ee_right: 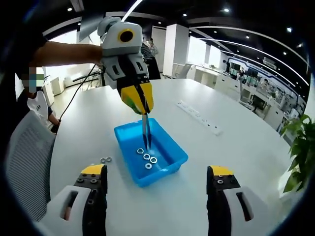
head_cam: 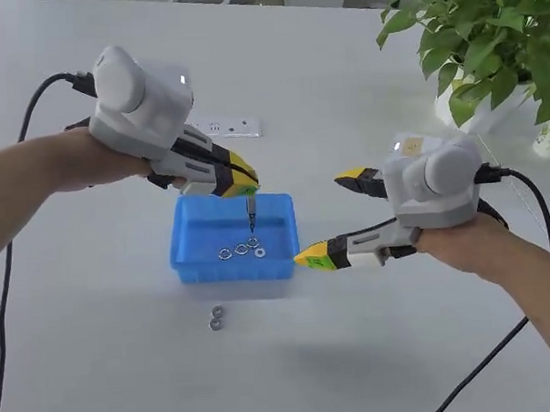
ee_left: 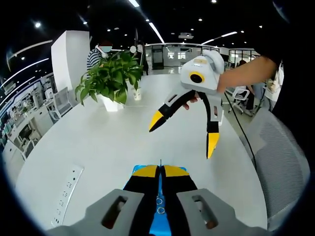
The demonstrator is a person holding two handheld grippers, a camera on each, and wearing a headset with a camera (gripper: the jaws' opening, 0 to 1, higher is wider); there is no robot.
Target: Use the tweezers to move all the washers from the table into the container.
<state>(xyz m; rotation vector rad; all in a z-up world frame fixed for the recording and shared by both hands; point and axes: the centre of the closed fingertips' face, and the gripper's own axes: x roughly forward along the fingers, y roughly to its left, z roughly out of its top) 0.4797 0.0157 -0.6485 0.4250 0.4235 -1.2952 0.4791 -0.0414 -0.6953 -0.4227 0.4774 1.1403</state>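
while the left claw, its yellow-and-black tips pressed together, is clenching a pair of slim metal tweezers, the tweezers are pointing straight down into a shallow rectangular blue plastic container sitting on the smooth pale grey surface. four small flat metal washers, round and shiny, are lying in a loose cluster on the container's floor, and the tweezer points are sitting right among them; whether they are pinching one is too small to tell. two more washers of the same kind are lying close together on the surface near the container's near wall. the right claw is hanging released just beside the container's right end, its two tapered jaws spread wide and gripping nothing. a flat white power strip is lying beyond the container, and a leafy green plant in a white pot is standing at the far right.
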